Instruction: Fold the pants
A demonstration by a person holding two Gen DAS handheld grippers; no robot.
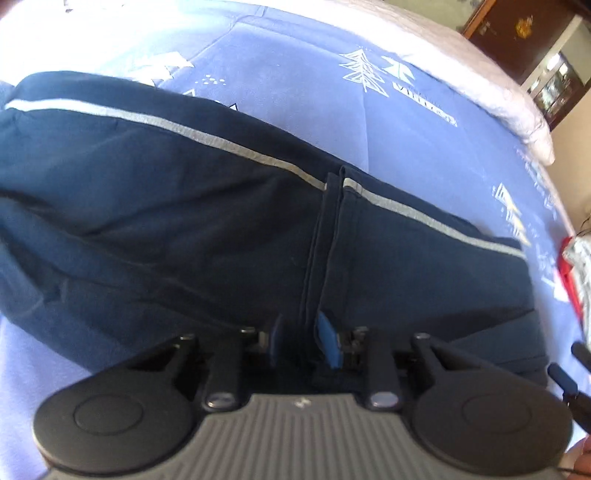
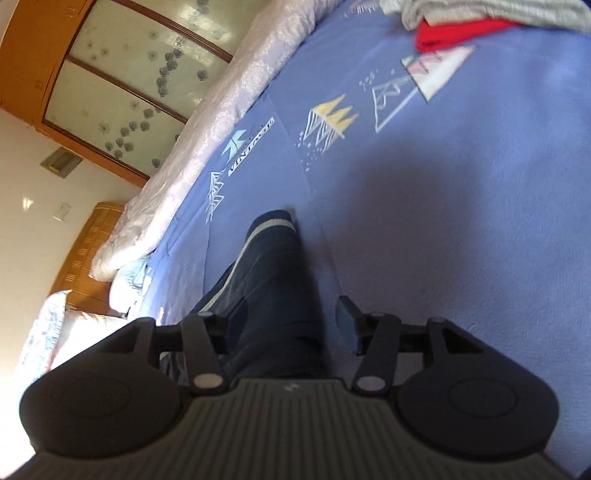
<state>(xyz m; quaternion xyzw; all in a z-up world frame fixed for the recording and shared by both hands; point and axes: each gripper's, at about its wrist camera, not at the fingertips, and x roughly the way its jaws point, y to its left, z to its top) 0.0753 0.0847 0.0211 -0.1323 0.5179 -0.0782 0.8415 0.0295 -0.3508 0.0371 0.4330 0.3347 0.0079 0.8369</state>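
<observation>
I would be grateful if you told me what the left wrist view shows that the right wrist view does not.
Only the left wrist view shows the pants across their width, with the leg hems overlapping mid-garment, and the left hand-held gripper narrowed around that edge; whether it pinches is unclear. Only the right wrist view shows the right hand-held gripper open astride one leg, a wooden cabinet with glass doors, and a pink quilt. Both show the navy pants with a grey stripe, the blue sheet, and red cloth.

Left gripper (image 1: 301, 338) over pants (image 1: 184, 229)
Jaws narrow, straddling a cuff edge; navy pants with grey stripe (image 1: 236, 147) lie on the blue sheet (image 1: 295, 85).
</observation>
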